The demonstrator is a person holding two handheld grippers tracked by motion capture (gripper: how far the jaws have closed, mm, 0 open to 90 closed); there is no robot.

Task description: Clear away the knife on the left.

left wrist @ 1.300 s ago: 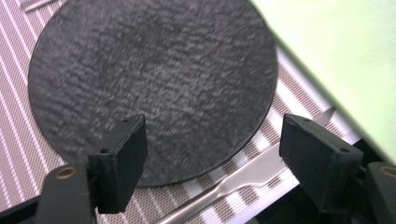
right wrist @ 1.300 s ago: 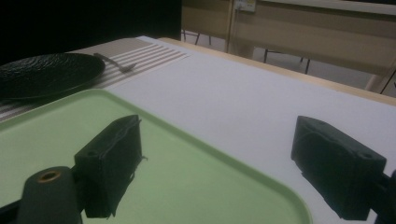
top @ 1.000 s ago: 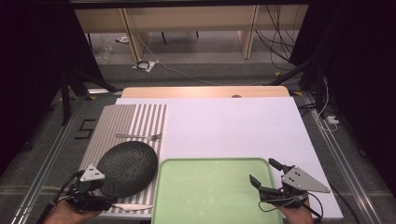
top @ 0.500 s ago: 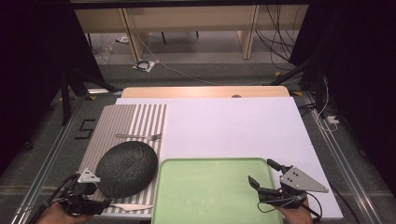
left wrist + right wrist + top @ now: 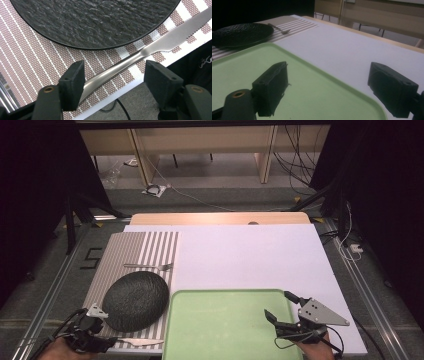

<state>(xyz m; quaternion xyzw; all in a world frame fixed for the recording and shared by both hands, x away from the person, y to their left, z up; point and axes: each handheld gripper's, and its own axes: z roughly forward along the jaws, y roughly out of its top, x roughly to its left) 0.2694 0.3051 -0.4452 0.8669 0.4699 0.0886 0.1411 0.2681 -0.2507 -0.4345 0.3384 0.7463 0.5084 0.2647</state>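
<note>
Just 1 knife (image 5: 140, 56), 1 plate (image 5: 135, 300), 1 fork (image 5: 149, 266), 1 tray (image 5: 220, 330).

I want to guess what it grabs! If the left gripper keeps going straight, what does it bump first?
Probably the knife: its handle lies between the left gripper's open jaws, on the striped placemat.

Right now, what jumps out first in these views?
The green tray at the near edge catches the eye first, with the right tool open over its right corner. Left of it, a dark textured plate sits on the striped placemat, where the left tool straddles the knife handle, open.
</note>
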